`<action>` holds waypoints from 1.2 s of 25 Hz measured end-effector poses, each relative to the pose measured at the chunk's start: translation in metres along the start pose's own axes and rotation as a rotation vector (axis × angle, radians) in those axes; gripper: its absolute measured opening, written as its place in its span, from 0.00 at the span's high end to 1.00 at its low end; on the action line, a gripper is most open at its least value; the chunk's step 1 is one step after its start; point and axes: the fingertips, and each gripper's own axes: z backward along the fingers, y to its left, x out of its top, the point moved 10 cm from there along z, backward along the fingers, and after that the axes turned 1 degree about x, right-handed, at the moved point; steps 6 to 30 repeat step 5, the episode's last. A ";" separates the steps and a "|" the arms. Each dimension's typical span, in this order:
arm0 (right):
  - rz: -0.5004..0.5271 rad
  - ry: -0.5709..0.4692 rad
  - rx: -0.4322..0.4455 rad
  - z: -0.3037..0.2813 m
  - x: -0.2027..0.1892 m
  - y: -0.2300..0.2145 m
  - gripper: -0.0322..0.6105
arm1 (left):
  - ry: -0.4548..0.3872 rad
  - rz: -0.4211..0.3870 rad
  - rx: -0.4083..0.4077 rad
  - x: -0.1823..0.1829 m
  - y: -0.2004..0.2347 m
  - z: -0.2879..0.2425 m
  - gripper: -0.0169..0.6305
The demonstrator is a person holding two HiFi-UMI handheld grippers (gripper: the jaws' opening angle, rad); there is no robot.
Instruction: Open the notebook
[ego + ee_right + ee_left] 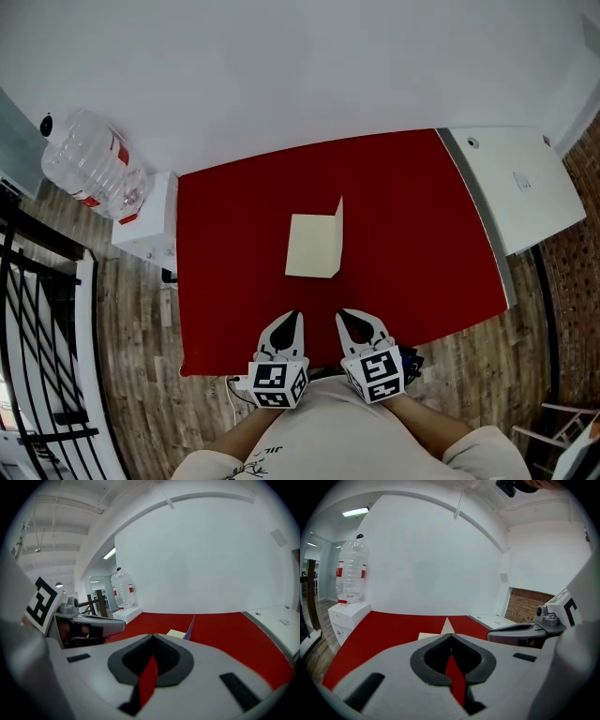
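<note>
While both grippers rest low over the near edge of the red table (412, 206), the notebook (312, 247) lies well ahead of them near the middle of the cloth-red top. Its cover (339, 217) stands up along the right-hand side and a cream page faces the ceiling. So the notebook already shows the state the task asks for, at least in part: it is open, but the cover is upright rather than laid flat. Whether it will stay up, and whether a fully flat spread is wanted, the pictures do not settle.

The left gripper (293, 316) has its jaws pressed together at the tips, with nothing caught between them. Its own view shows only a sliver of red table through the gap behind the tips. The right gripper (343, 316) is the same, clenched and empty. Both sit just beside each other and well apart from the notebook, touching neither it nor its cover.

Nothing stands on the table between the grippers and the notebook, so the way to it looks unobstructed. Off the table's left side a large water bottle (89, 164) sits on a white dispenser (148, 225), with a dark metal railing (37, 309) beyond. A white cabinet top (520, 187) adjoins the right edge.
</note>
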 end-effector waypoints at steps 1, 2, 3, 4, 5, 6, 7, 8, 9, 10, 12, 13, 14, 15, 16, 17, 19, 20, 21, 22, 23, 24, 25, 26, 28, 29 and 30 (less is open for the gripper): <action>-0.003 0.001 -0.001 0.001 -0.001 0.000 0.94 | 0.003 0.001 0.000 -0.001 0.000 0.001 0.96; -0.007 0.003 -0.003 0.001 -0.002 0.001 0.94 | 0.006 0.002 0.001 -0.002 0.000 0.002 0.96; -0.010 0.007 -0.005 0.001 -0.003 0.001 0.94 | 0.009 0.002 0.000 -0.002 0.001 0.003 0.96; -0.013 0.011 -0.006 0.001 -0.004 0.002 0.94 | 0.012 0.002 0.000 -0.003 0.001 0.003 0.96; -0.015 0.015 -0.007 0.001 -0.005 0.003 0.94 | 0.014 0.002 0.000 -0.003 0.002 0.004 0.96; -0.015 0.015 -0.007 0.001 -0.005 0.003 0.94 | 0.014 0.002 0.000 -0.003 0.002 0.004 0.96; -0.015 0.015 -0.007 0.001 -0.005 0.003 0.94 | 0.014 0.002 0.000 -0.003 0.002 0.004 0.96; -0.015 0.015 -0.007 0.001 -0.005 0.003 0.94 | 0.014 0.002 0.000 -0.003 0.002 0.004 0.96; -0.015 0.015 -0.007 0.001 -0.005 0.003 0.94 | 0.014 0.002 0.000 -0.003 0.002 0.004 0.96; -0.015 0.015 -0.007 0.001 -0.005 0.003 0.94 | 0.014 0.002 0.000 -0.003 0.002 0.004 0.96; -0.015 0.015 -0.007 0.001 -0.005 0.003 0.94 | 0.014 0.002 0.000 -0.003 0.002 0.004 0.96; -0.015 0.015 -0.007 0.001 -0.005 0.003 0.94 | 0.014 0.002 0.000 -0.003 0.002 0.004 0.96; -0.015 0.015 -0.007 0.001 -0.005 0.003 0.94 | 0.014 0.002 0.000 -0.003 0.002 0.004 0.96; -0.015 0.015 -0.007 0.001 -0.005 0.003 0.94 | 0.014 0.002 0.000 -0.003 0.002 0.004 0.96; -0.015 0.015 -0.007 0.001 -0.005 0.003 0.94 | 0.014 0.002 0.000 -0.003 0.002 0.004 0.96; -0.015 0.015 -0.007 0.001 -0.005 0.003 0.94 | 0.014 0.002 0.000 -0.003 0.002 0.004 0.96; -0.015 0.015 -0.007 0.001 -0.005 0.003 0.94 | 0.014 0.002 0.000 -0.003 0.002 0.004 0.96; -0.015 0.015 -0.007 0.001 -0.005 0.003 0.94 | 0.014 0.002 0.000 -0.003 0.002 0.004 0.96; -0.015 0.015 -0.007 0.001 -0.005 0.003 0.94 | 0.014 0.002 0.000 -0.003 0.002 0.004 0.96; -0.015 0.015 -0.007 0.001 -0.005 0.003 0.94 | 0.014 0.002 0.000 -0.003 0.002 0.004 0.96; -0.015 0.015 -0.007 0.001 -0.005 0.003 0.94 | 0.014 0.002 0.000 -0.003 0.002 0.004 0.96; -0.015 0.015 -0.007 0.001 -0.005 0.003 0.94 | 0.014 0.002 0.000 -0.003 0.002 0.004 0.96; -0.015 0.015 -0.007 0.001 -0.005 0.003 0.94 | 0.014 0.002 0.000 -0.003 0.002 0.004 0.96; -0.015 0.015 -0.007 0.001 -0.005 0.003 0.94 | 0.014 0.002 0.000 -0.003 0.002 0.004 0.96; -0.015 0.015 -0.007 0.001 -0.005 0.003 0.94 | 0.014 0.002 0.000 -0.003 0.002 0.004 0.96; -0.015 0.015 -0.007 0.001 -0.005 0.003 0.94 | 0.014 0.002 0.000 -0.003 0.002 0.004 0.96; -0.015 0.015 -0.007 0.001 -0.005 0.003 0.94 | 0.014 0.002 0.000 -0.003 0.002 0.004 0.96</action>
